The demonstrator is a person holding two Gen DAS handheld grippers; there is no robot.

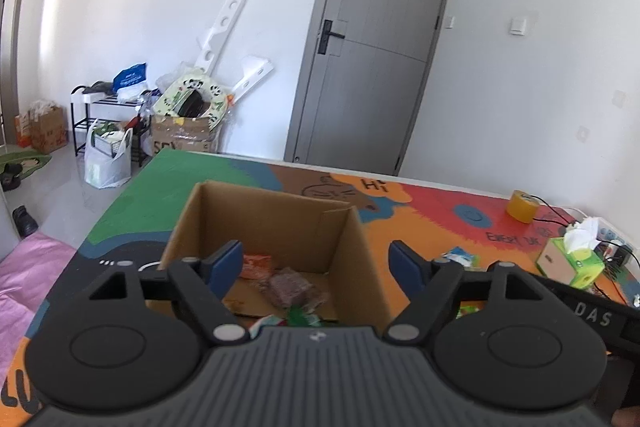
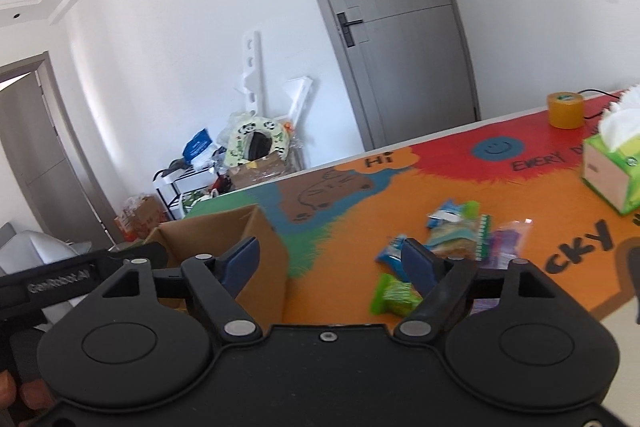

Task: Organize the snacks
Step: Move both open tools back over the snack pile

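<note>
Where left tool [image 1: 318, 263] gapes, cardboard box [image 1: 344, 227] below.

Right gripper [image 2: 326, 261] above table edge, jaws wide apart, nothing between them. Cardboard box [image 2: 256, 251] at left on the colourful table mat [image 2: 340, 227], top open. Loose snack packets lie to the right: green packet [image 2: 394, 295], blue packet [image 2: 390, 253], pale green-edged packet [image 2: 460, 237], purple packet [image 2: 506, 245]. Tissue box [image 2: 612, 171] and yellow tape roll [image 2: 565, 110] sit farther right.
</note>
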